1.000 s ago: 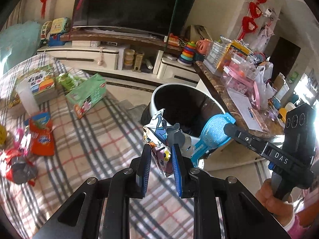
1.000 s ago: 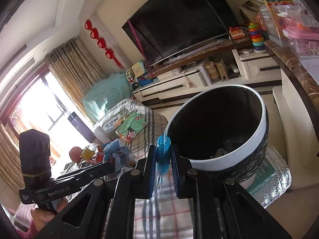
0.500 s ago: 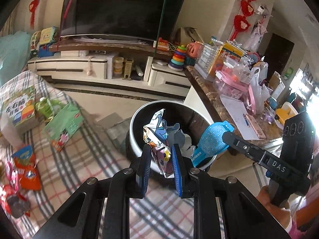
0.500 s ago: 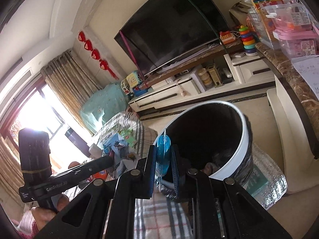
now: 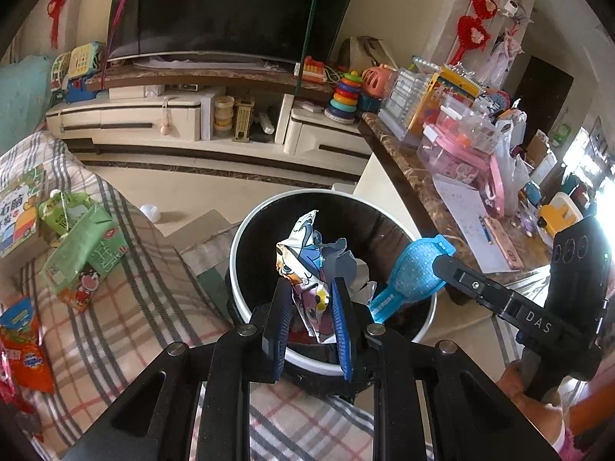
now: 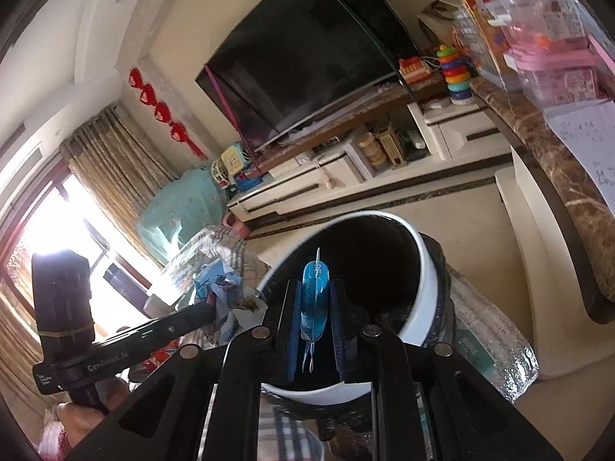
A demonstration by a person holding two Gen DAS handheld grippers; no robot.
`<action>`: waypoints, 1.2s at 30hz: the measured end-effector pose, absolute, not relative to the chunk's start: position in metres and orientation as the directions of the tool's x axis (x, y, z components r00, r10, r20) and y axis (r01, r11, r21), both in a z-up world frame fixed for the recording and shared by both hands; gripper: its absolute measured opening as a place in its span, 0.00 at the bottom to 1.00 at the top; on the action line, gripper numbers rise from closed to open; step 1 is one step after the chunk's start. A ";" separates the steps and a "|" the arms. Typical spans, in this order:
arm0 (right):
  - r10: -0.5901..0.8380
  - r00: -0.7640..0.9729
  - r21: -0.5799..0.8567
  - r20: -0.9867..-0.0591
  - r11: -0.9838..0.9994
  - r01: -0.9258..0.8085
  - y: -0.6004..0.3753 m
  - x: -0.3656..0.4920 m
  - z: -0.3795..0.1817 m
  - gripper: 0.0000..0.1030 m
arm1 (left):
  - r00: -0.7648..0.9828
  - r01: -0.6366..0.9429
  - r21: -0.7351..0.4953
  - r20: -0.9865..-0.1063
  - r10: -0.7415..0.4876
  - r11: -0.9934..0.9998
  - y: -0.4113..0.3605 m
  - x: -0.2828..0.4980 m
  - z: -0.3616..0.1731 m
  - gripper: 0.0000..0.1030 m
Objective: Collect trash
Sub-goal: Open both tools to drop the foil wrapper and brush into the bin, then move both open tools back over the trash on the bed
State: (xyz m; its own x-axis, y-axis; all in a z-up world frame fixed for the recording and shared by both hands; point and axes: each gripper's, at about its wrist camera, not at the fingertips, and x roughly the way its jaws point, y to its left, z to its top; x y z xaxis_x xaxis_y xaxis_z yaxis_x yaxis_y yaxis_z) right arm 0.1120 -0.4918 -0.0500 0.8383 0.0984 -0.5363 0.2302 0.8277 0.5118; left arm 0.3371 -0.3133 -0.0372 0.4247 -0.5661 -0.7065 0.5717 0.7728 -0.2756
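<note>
1. Right now the left gripper (image 5: 310,307) is clamped on a crumpled cartoon wrapper (image 5: 307,265). Fingers are pressed flat to its lower half; the upper half sticks up and forward past the tips.
2. Wrapper long axis runs roughly along the fingers, pointing away from the camera. It hangs above the near part of the trash bin (image 5: 246,238) opening, inside the white rim as seen from the left wrist.
3. Right gripper (image 6: 315,307) is closed on a blue plastic packet (image 6: 315,296), held edge-on, so its long axis also follows the fingers. Flat faces sit against the pads.
4. From the left wrist view the same blue plastic packet (image 5: 411,272) comes in from the right, over the bin's right half, just beside the wrapper but not clearly touching it.
5. Key relation: both loads sit over the dark bin mouth, bin directly below and ahead of both pairs of fingers. Neither arm is obviously nearer; the left looks slightly more centred.
6. Judgement: release is the next call. Opening either pair should drop straight in; no lateral travel needed.
7. Risk: the wrapper is light and crumpled, and could snag on a pad or drift to the near rim.
8. Farther left on the plaid cloth (image 5: 127,326): green carton (image 5: 82,253) and orange pouch (image 5: 27,349), not yet collected.
</note>
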 end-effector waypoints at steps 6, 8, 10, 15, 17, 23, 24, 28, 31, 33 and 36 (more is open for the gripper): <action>0.092 0.821 0.501 -0.563 0.828 0.251 -0.499 0.117 -0.056 0.15 | 0.406 0.561 -0.291 -0.719 -0.564 0.775 -0.323 0.350 -0.044 0.20; 0.092 0.818 0.500 -0.568 0.828 0.254 -0.501 0.120 -0.057 0.17 | 0.406 0.560 -0.291 -0.719 -0.563 0.776 -0.326 0.352 -0.045 0.23; 0.094 0.812 0.498 -0.576 0.828 0.257 -0.502 0.122 -0.058 0.18 | 0.403 0.560 -0.294 -0.720 -0.565 0.774 -0.328 0.354 -0.045 0.30; 0.086 0.805 0.497 -0.587 0.824 0.274 -0.501 0.124 -0.058 0.29 | 0.426 0.553 -0.282 -0.712 -0.557 0.784 -0.319 0.347 -0.046 0.47; 0.081 0.809 0.496 -0.582 0.824 0.274 -0.499 0.124 -0.056 0.42 | 0.430 0.545 -0.284 -0.713 -0.554 0.789 -0.313 0.343 -0.047 0.50; 0.077 0.815 0.476 -0.574 0.842 0.255 -0.486 0.122 -0.048 0.74 | 0.479 0.500 -0.263 -0.711 -0.516 0.826 -0.281 0.317 -0.049 0.63; 0.077 0.818 0.469 -0.570 0.848 0.247 -0.480 0.122 -0.046 0.78 | 0.488 0.487 -0.260 -0.711 -0.507 0.834 -0.273 0.309 -0.050 0.64; 0.080 0.829 0.451 -0.553 0.866 0.217 -0.458 0.118 -0.038 0.95 | 0.506 0.440 -0.271 -0.713 -0.485 0.856 -0.242 0.286 -0.055 0.68; 0.099 0.827 0.444 -0.553 0.875 0.193 -0.437 0.118 -0.036 0.96 | 0.521 0.398 -0.276 -0.717 -0.463 0.875 -0.215 0.268 -0.057 0.68; 0.112 0.821 0.436 -0.560 0.882 0.178 -0.425 0.120 -0.037 0.96 | 0.535 0.367 -0.276 -0.719 -0.444 0.888 -0.194 0.256 -0.058 0.68; 0.133 0.807 0.422 -0.576 0.893 0.154 -0.403 0.122 -0.040 0.96 | 0.554 0.313 -0.277 -0.723 -0.412 0.908 -0.165 0.237 -0.059 0.68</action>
State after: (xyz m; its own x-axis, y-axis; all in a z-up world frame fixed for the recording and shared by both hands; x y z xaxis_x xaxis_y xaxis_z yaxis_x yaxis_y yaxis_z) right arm 0.1219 -0.4025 -0.0401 0.8067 0.1330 -0.5758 0.1542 0.8933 0.4222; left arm 0.2374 -0.1653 -0.0587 0.5541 -0.4117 -0.7235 0.3132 0.9084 -0.2771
